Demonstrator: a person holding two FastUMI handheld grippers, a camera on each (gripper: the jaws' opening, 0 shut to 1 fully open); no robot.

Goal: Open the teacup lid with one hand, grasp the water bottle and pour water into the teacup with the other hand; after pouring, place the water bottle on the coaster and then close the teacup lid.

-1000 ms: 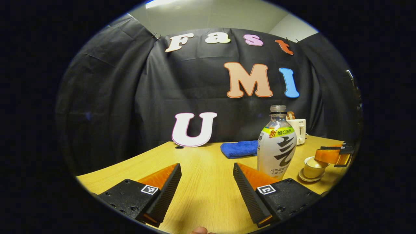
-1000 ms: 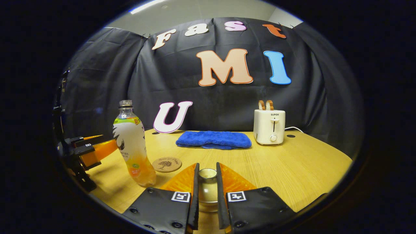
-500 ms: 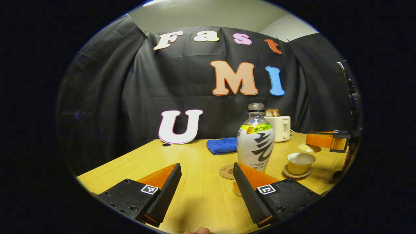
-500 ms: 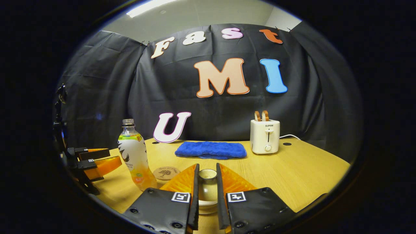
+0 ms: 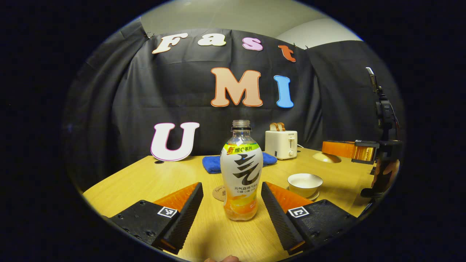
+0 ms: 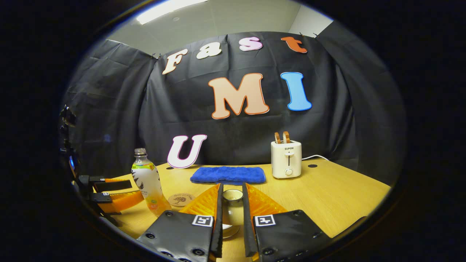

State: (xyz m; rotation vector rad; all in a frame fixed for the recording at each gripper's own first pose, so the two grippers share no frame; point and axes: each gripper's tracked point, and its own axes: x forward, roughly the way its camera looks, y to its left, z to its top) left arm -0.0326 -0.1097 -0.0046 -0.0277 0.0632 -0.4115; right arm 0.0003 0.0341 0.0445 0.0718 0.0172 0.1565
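Since the earlier frames your left claw (image 5: 232, 198) has swung so that the water bottle (image 5: 241, 171), formerly off to its right, now stands upright on the desk (image 5: 145, 182) directly ahead, between the two spread fingers, with a gap on each side. That claw is open and grips nothing. Your right claw (image 6: 231, 211) has risen with the teacup lid (image 6: 232, 207) and is closed on it, both fingers pressing the lid's sides; in the left gripper view the lid (image 5: 326, 157) hangs clear of the desk. The uncovered teacup (image 5: 304, 181) sits on its saucer to the right of the left claw's right finger, near the bottle but apart from it. The coaster (image 5: 219, 193) lies flat just behind the bottle, partly hidden by it. Farther beyond the left claw are a blue cloth (image 5: 214, 163) and a white toaster (image 5: 280, 144).
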